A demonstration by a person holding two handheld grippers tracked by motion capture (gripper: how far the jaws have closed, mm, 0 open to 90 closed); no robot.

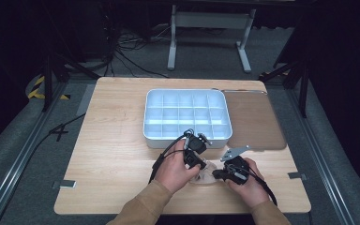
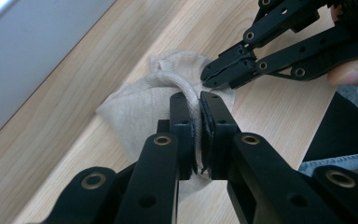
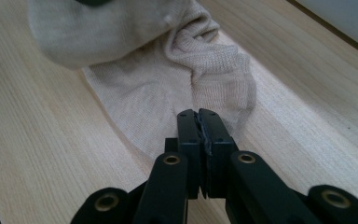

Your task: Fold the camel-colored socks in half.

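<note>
A beige sock [image 1: 208,177] lies crumpled on the wooden table near the front edge, between my two hands. In the left gripper view my left gripper [image 2: 199,100] is shut on a raised fold of the sock [image 2: 135,107], with fabric pinched between its jaws. My right gripper [image 2: 210,75] comes in from the upper right with its tips closed against the sock's far fold. In the right gripper view my right gripper [image 3: 197,115] is shut on the sock's [image 3: 144,93] flat near part, and a crease runs up from its tips. From above, the left gripper [image 1: 200,165] and right gripper [image 1: 216,174] almost meet.
A white tray [image 1: 148,132] with several compartments stands just beyond the hands, and its wall [image 2: 28,46] is close at the left. A brown mat [image 1: 255,122] lies to the tray's right. Bare wood spreads to the left of the hands.
</note>
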